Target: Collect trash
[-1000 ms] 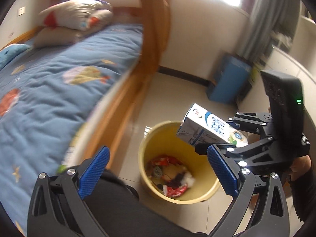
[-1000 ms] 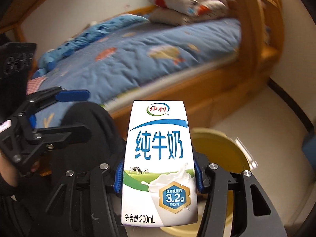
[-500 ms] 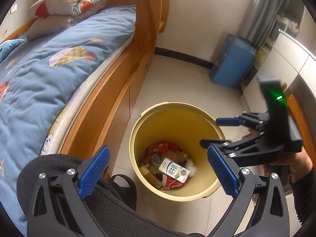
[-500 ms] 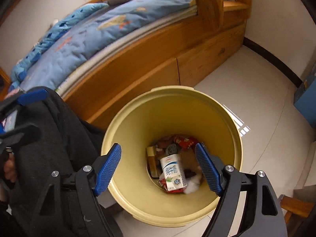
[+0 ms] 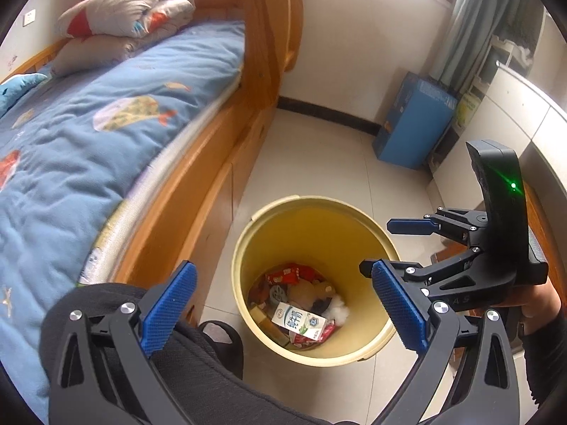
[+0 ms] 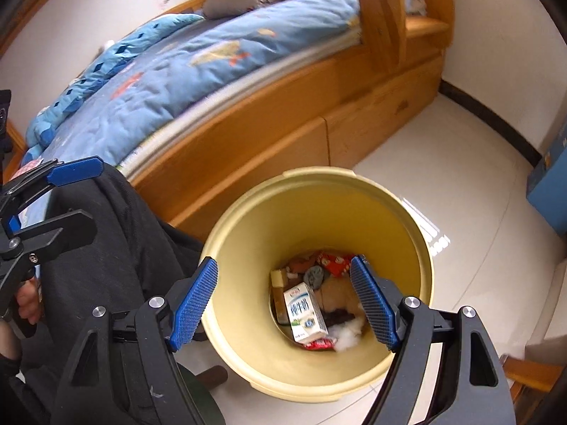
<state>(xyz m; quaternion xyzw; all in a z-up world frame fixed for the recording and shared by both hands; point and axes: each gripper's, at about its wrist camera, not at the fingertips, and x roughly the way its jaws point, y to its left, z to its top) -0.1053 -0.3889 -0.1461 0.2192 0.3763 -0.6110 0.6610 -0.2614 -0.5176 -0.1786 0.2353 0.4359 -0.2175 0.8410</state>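
My right hand-held gripper (image 6: 283, 299) sits in the lower middle of its own view, its blue pads spread wide with nothing between them, pointing down into the mouth of the yellow bin (image 6: 418, 248). In the left wrist view the same tool shows at the right edge, jaws apart and empty, poised above the bin's right rim, with a green light glowing on its black housing.

My left hand-held gripper (image 5: 280, 304) is likewise wide open and holds nothing; its pads frame the lower part of that view on either side of the bin (image 5: 248, 248).

The milk carton (image 6: 305, 312) lies at the bottom of the bin, on top of the other rubbish, clear of both grippers. I see it in the left view too (image 5: 299, 321), resting on its side. Around it are a red wrapper (image 6: 335, 262), a white wad of fluff (image 6: 349, 333) at its lower right, and some brownish scraps I cannot make out.

The bin stands on a pale tiled floor (image 6: 478, 184) just beside the wooden bed frame (image 6: 269, 131). A blue quilt (image 5: 88, 134) covers the bed across the upper left, with a folded duvet (image 5: 127, 14) at the far end. A blue box (image 5: 414, 120) stands against the wall, upper right of the left view. A dark-trousered leg (image 6: 117, 241) fills the lower left.
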